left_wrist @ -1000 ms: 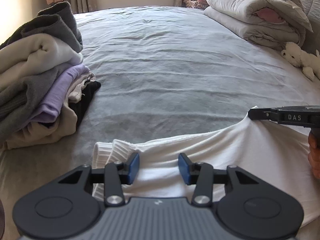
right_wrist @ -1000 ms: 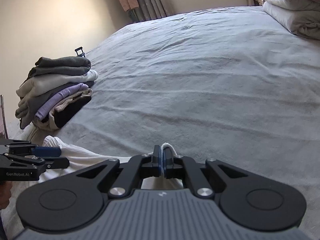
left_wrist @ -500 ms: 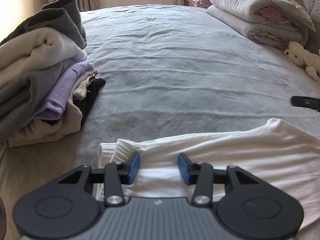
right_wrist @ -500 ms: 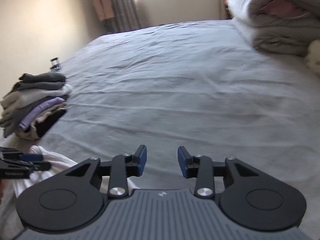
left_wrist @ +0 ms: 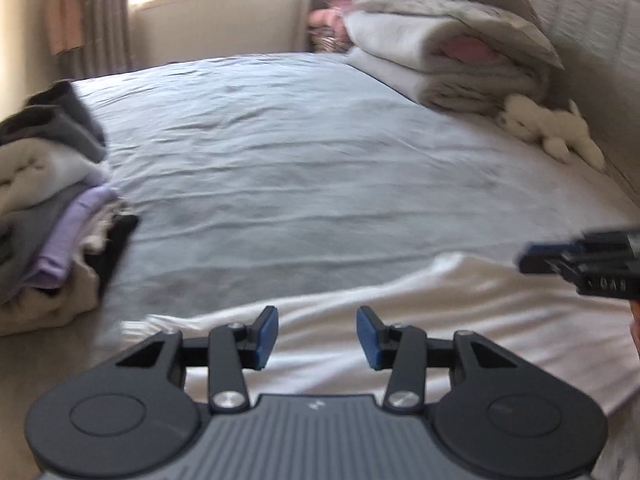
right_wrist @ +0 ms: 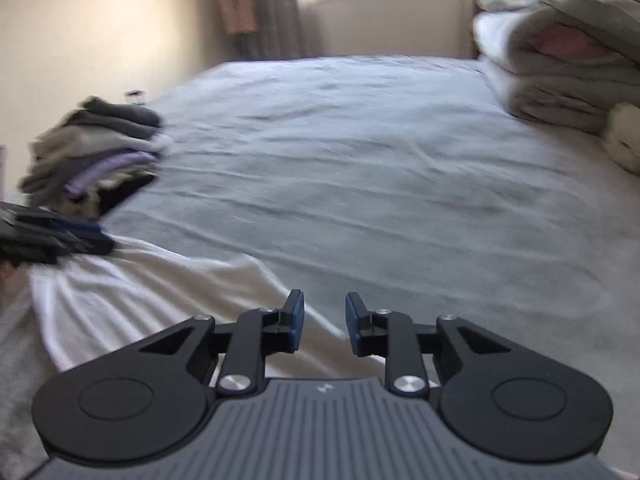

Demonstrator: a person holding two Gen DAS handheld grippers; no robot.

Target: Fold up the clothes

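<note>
On the bed (left_wrist: 320, 168): white garment (left_wrist: 440, 312) lies flat.
Left gripper (left_wrist: 317, 338): jaws apart, empty.
Right gripper (right_wrist: 324, 322): closing on nothing.
Risk: a shallow pinch slips, undoing the fold.

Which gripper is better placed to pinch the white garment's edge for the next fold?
Probably the left gripper: its open jaws hang directly over the white garment. The right gripper, jaws closing on nothing, sits past the garment's edge.
</note>
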